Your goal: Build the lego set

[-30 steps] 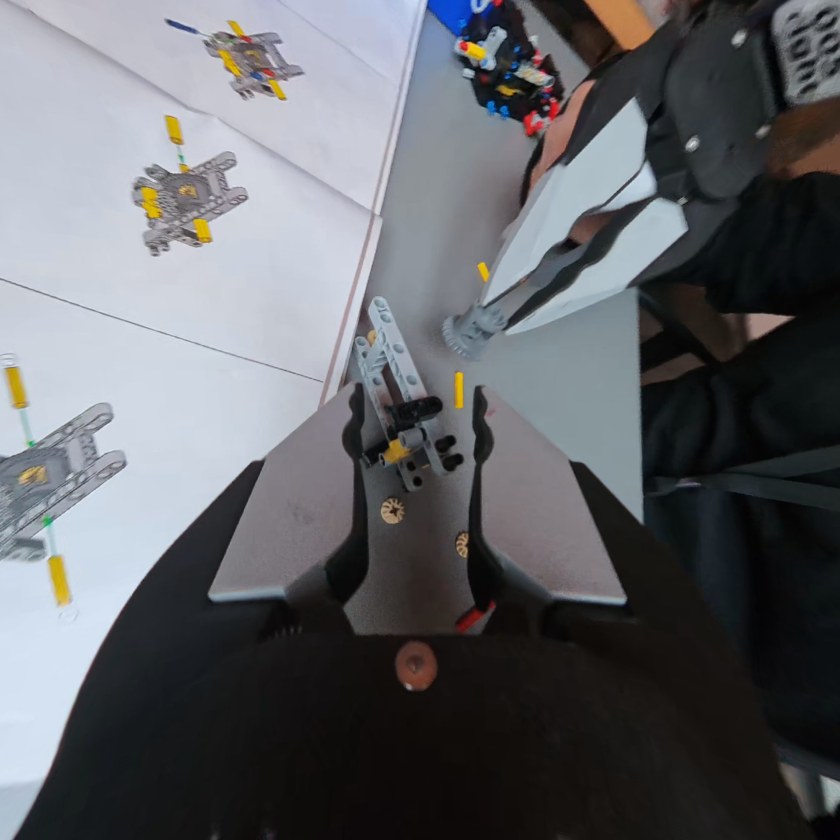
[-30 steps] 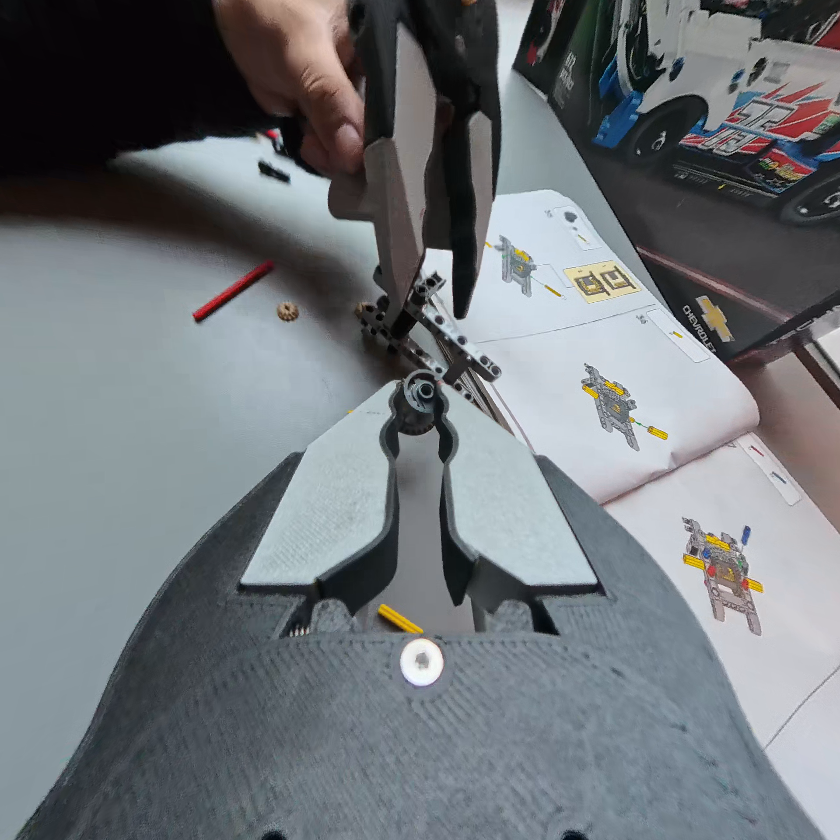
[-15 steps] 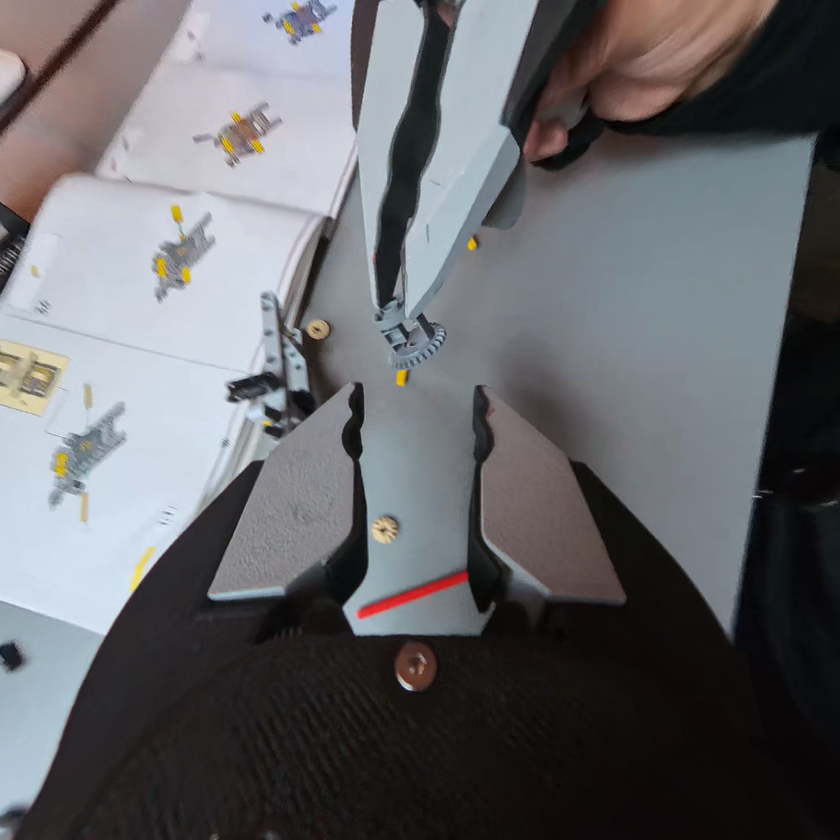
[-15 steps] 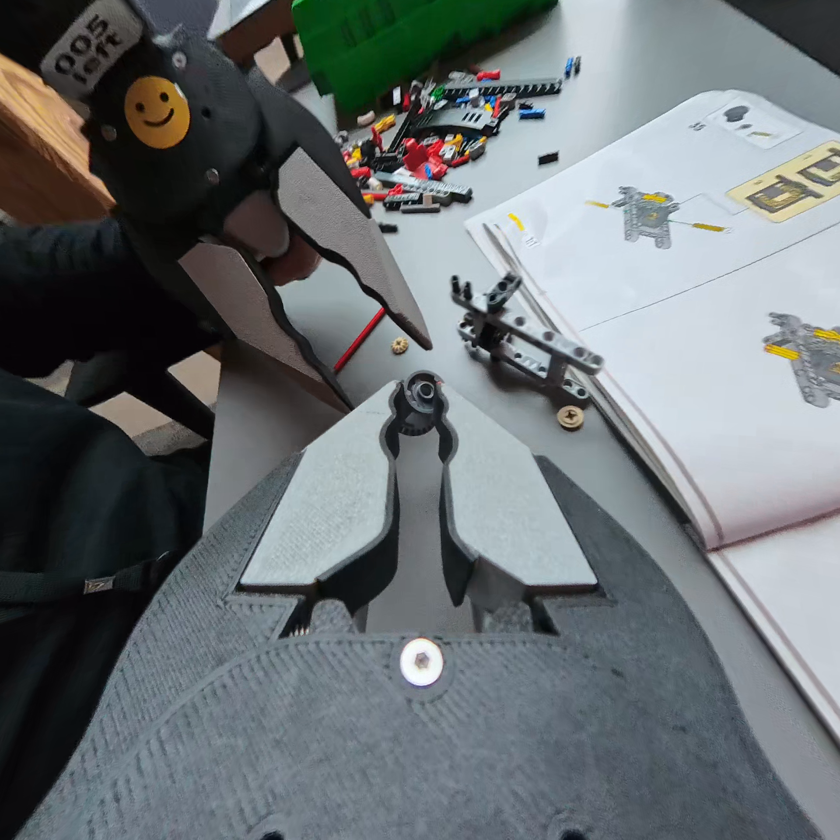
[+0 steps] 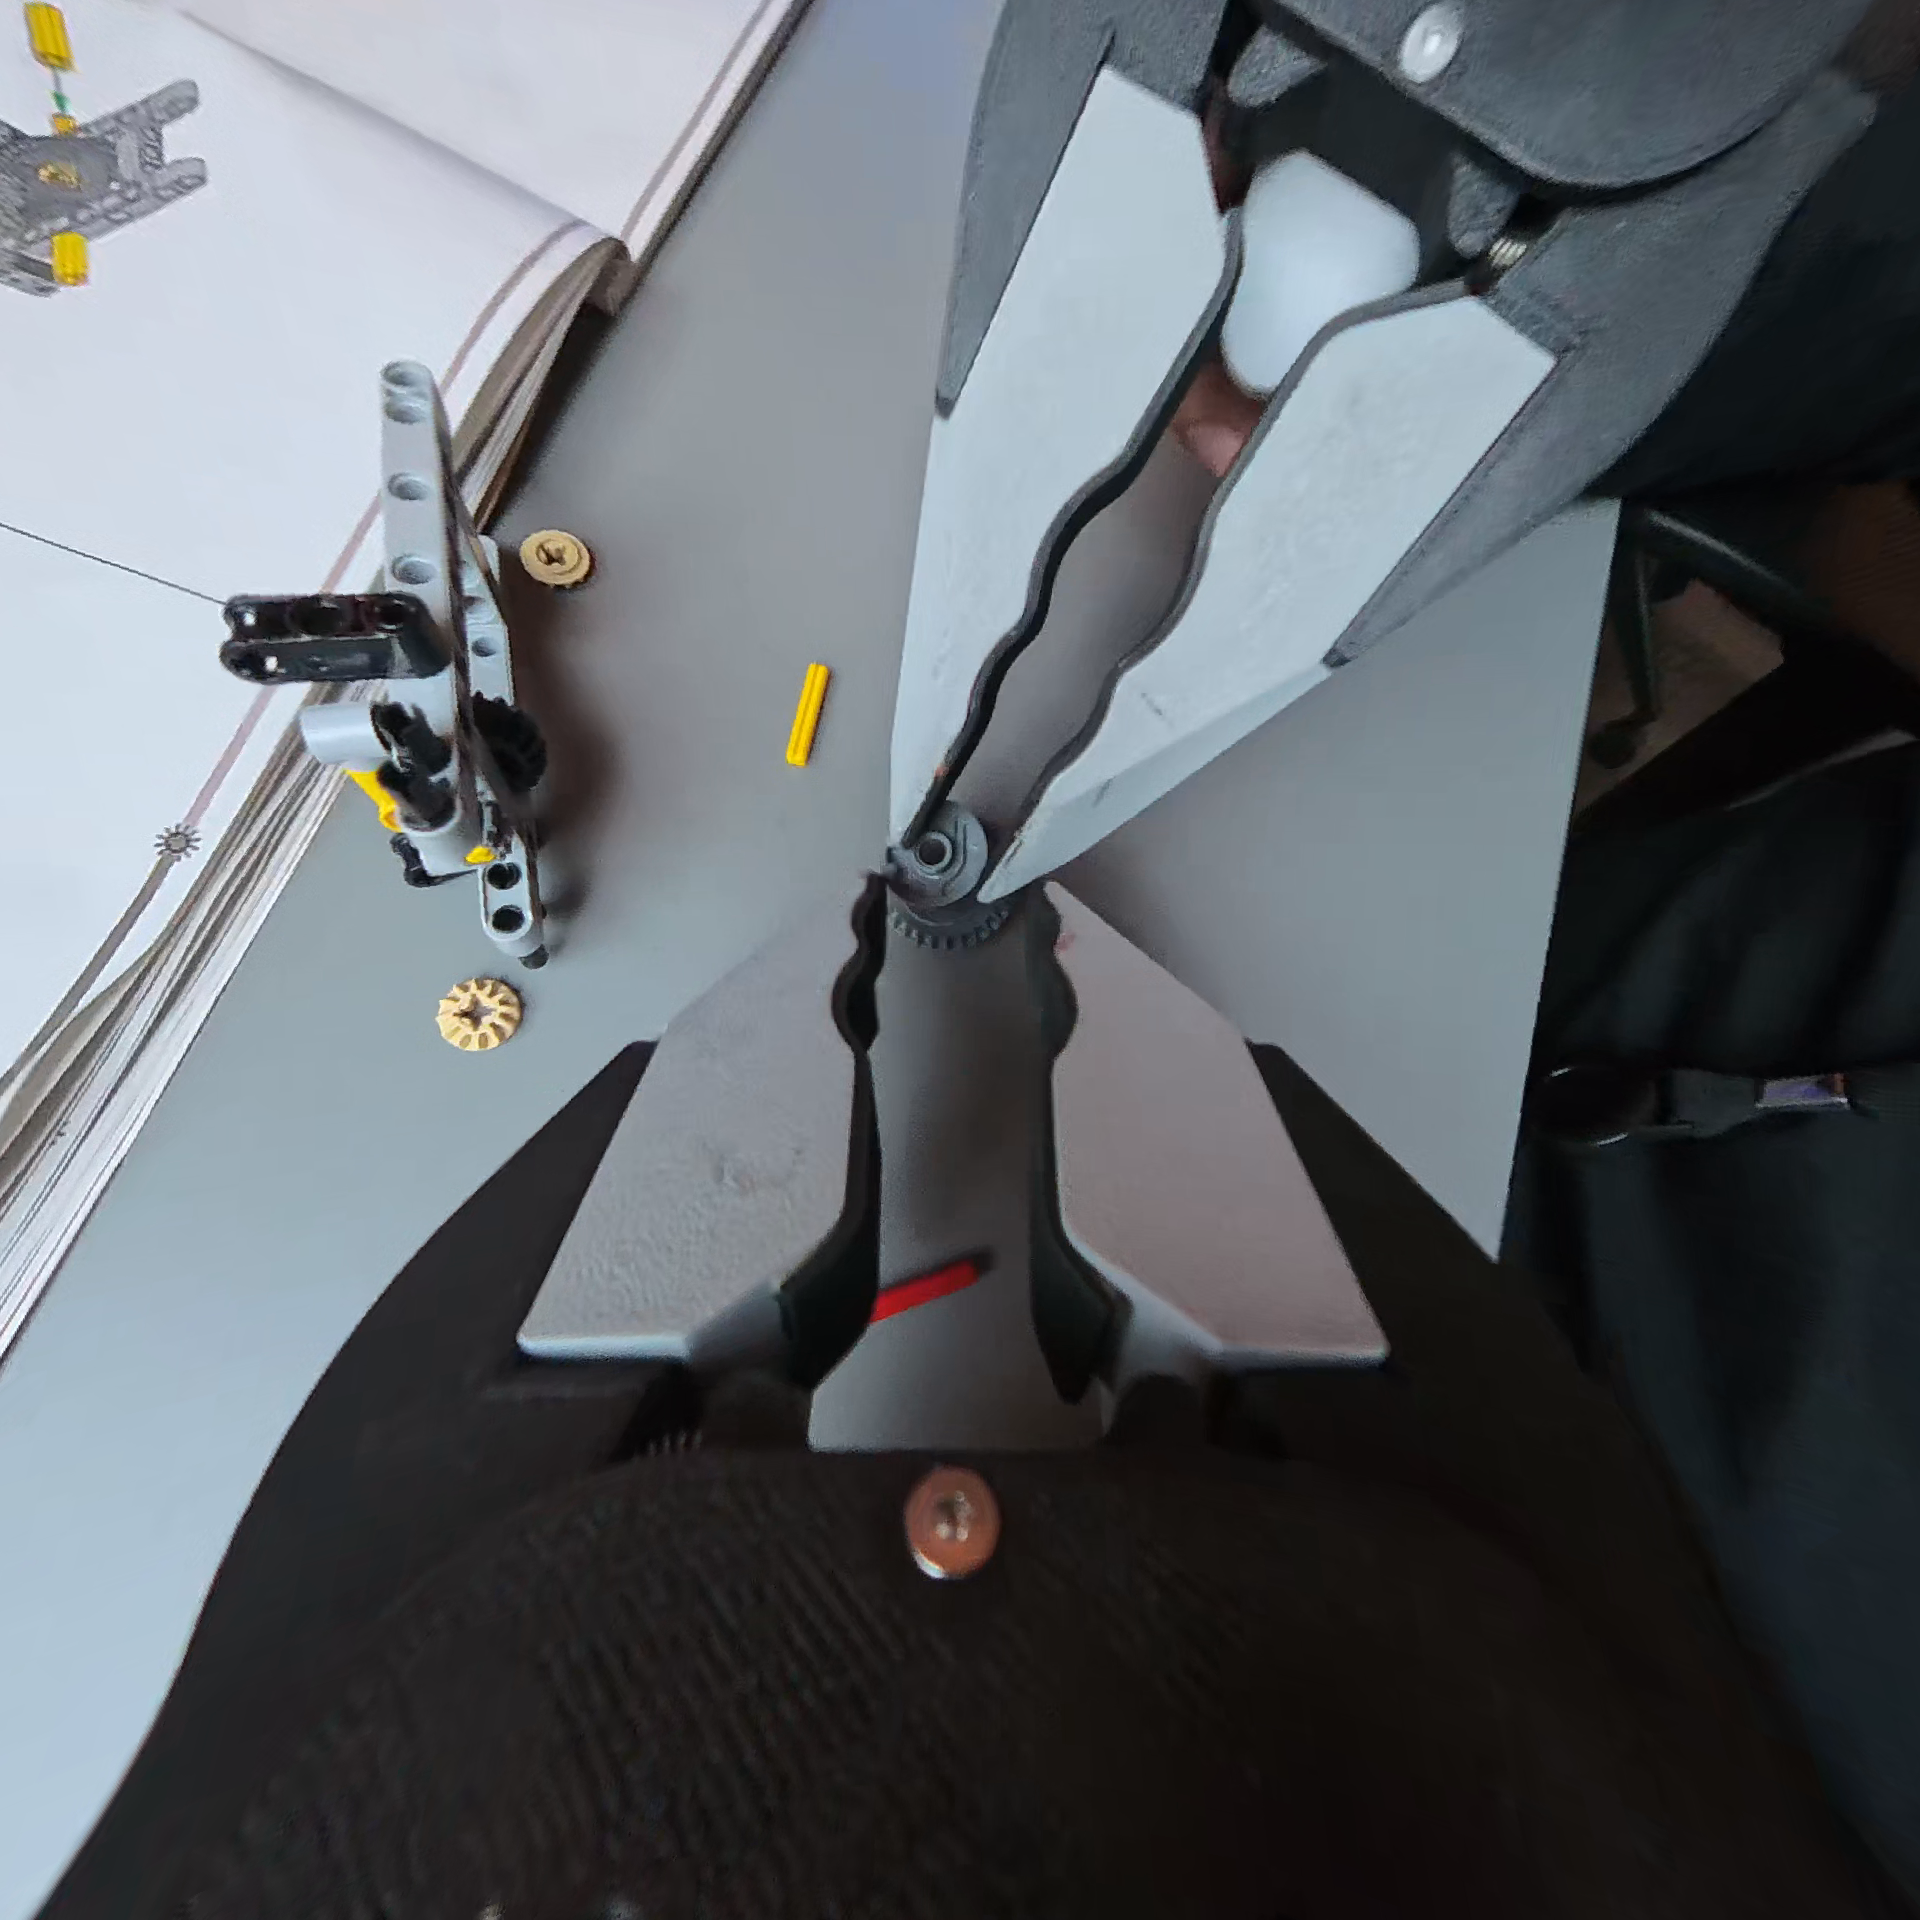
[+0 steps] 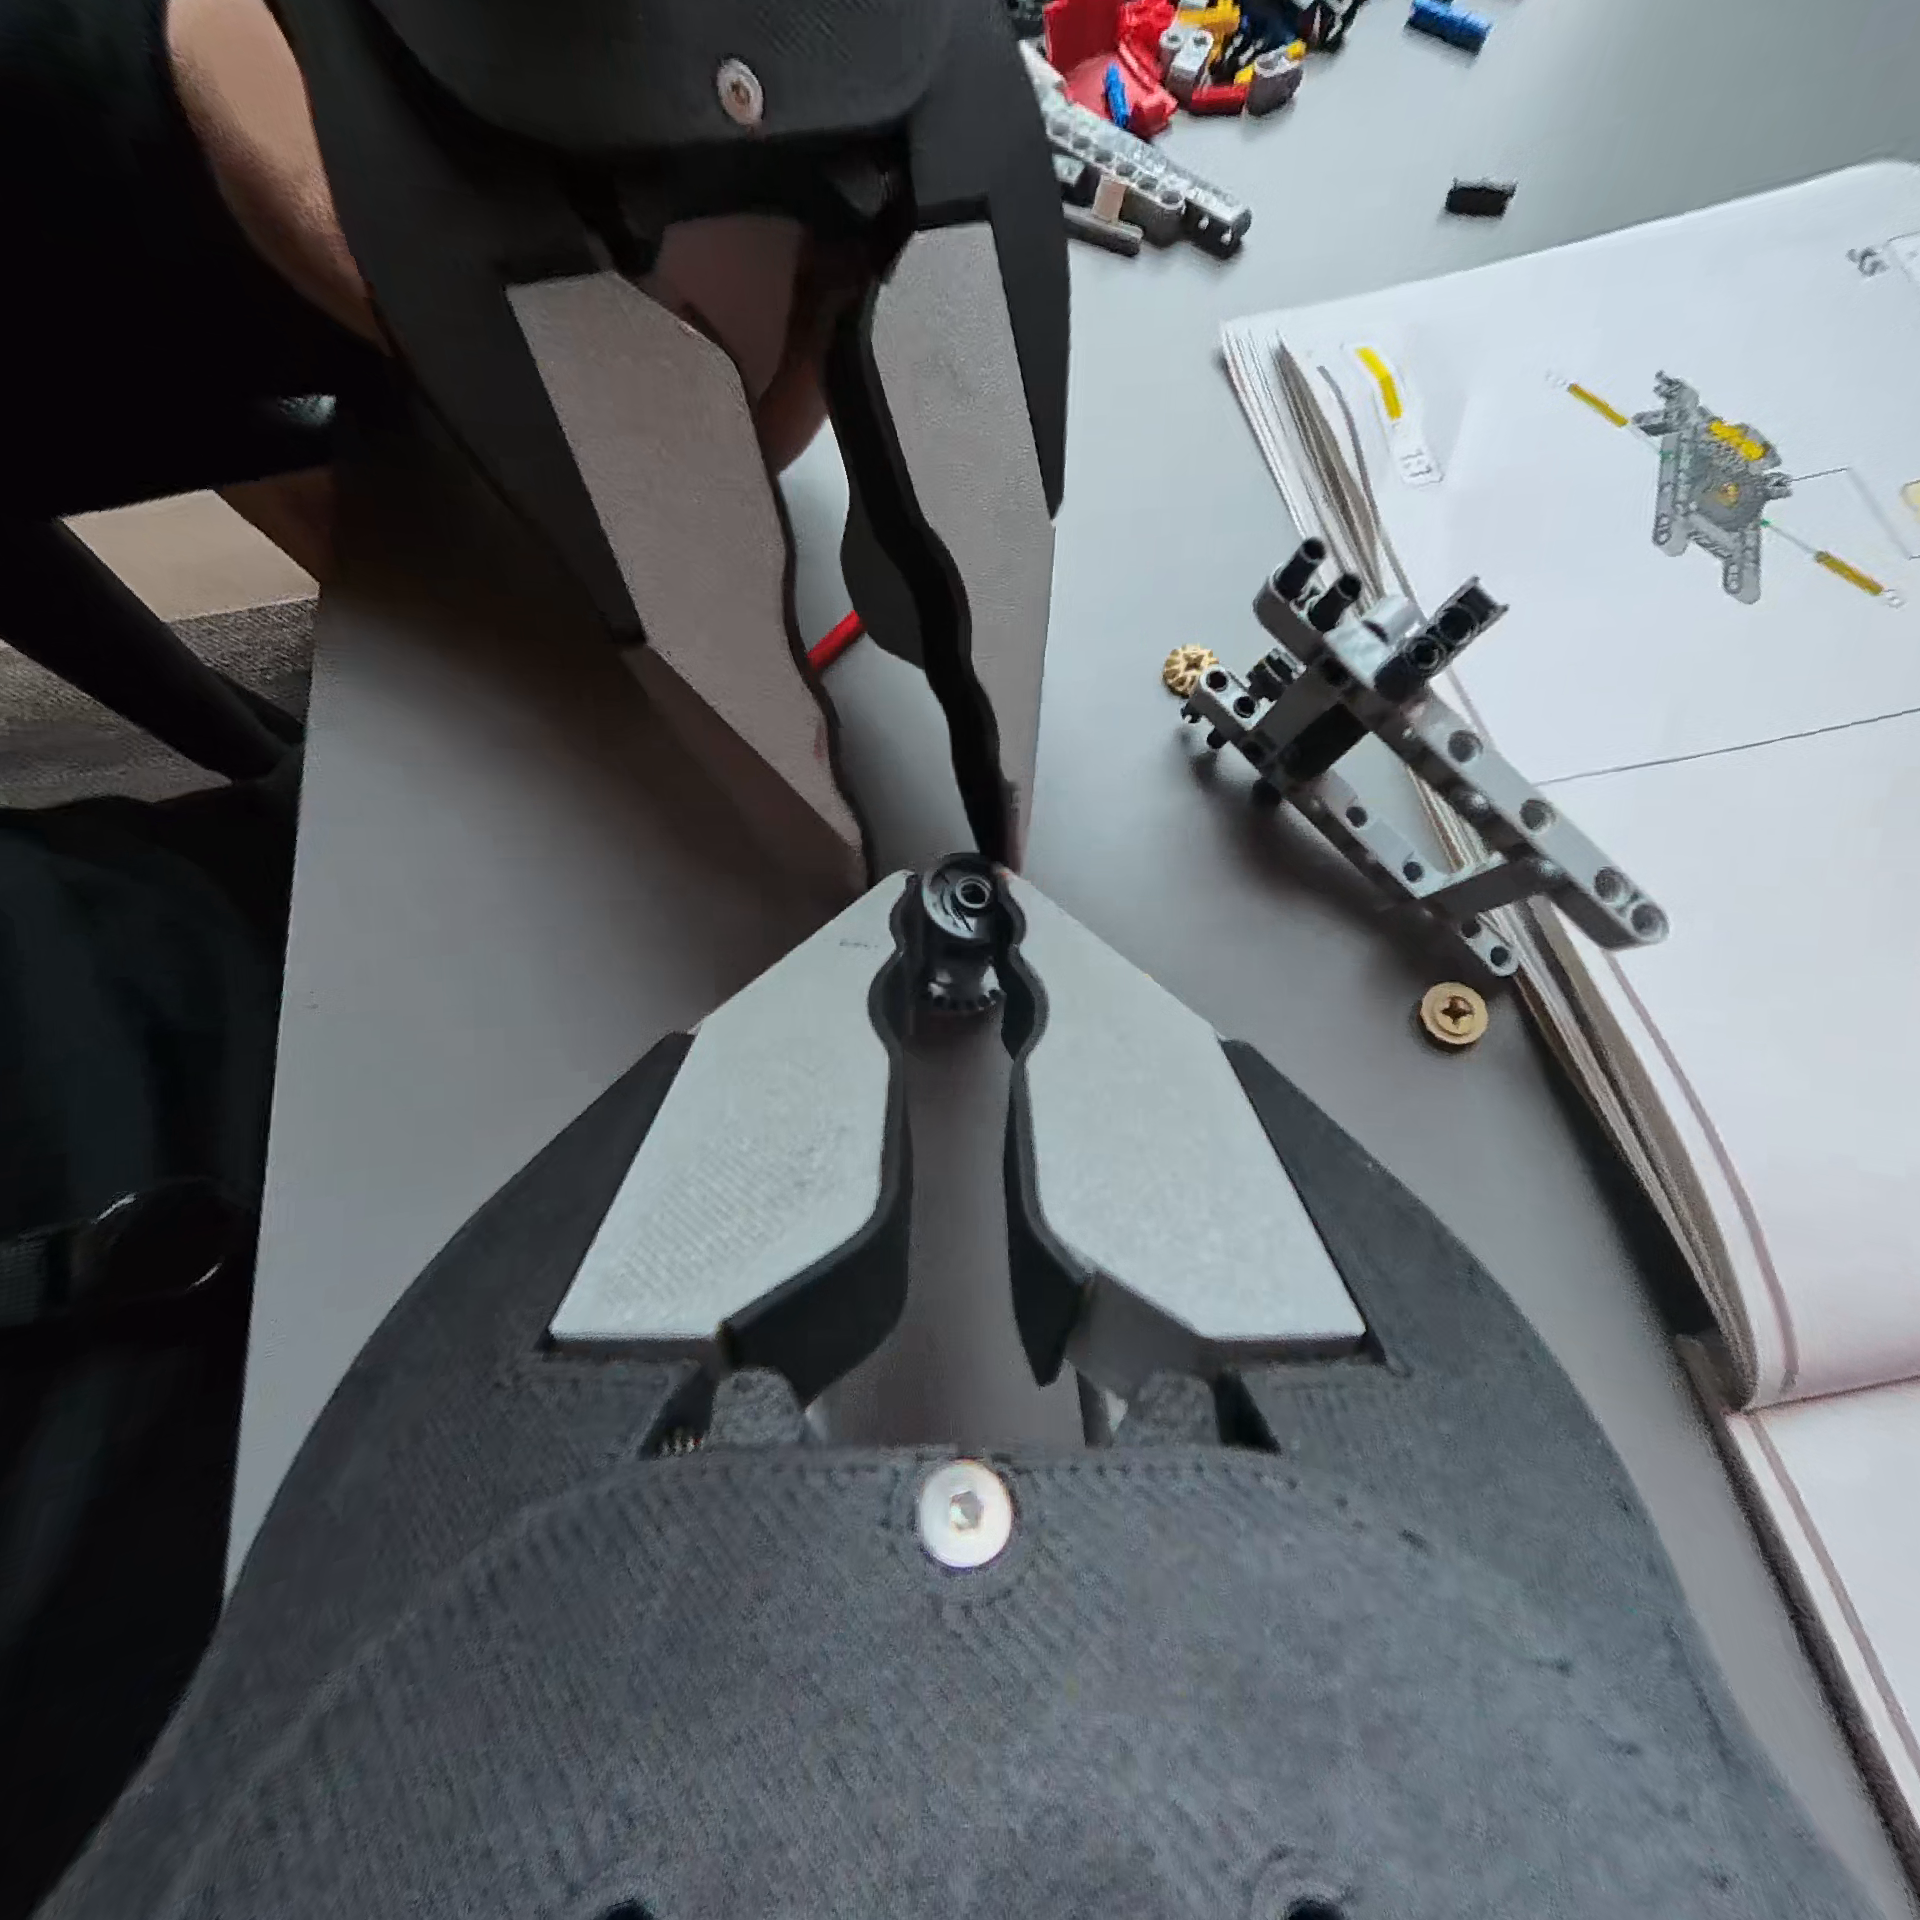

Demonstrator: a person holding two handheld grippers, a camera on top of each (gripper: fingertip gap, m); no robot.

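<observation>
grippers meet tip to tip over the grey table [image 5: 727,312]. right gripper [image 6: 961,904] is squeezed on a dark gear piece [image 6: 958,896]. left gripper [image 5: 951,894] has its fingers spread wide, holding nothing, tips beside that gear. grey lego frame [image 5: 457,707] stands by the open instruction book [image 5: 208,416], with two tan gears [image 5: 479,1016] and a yellow axle [image 5: 808,713] near it.

Your left gripper [image 5: 951,899] now sits tip to tip with the right gripper [image 6: 961,899], no longer off to the side, its spread fingers flanking the dark gear piece [image 5: 940,857] that the right one clamps. The grey frame assembly [image 5: 457,717] you straddled a second ago lies apart beside the booklet [image 5: 260,416].
</observation>
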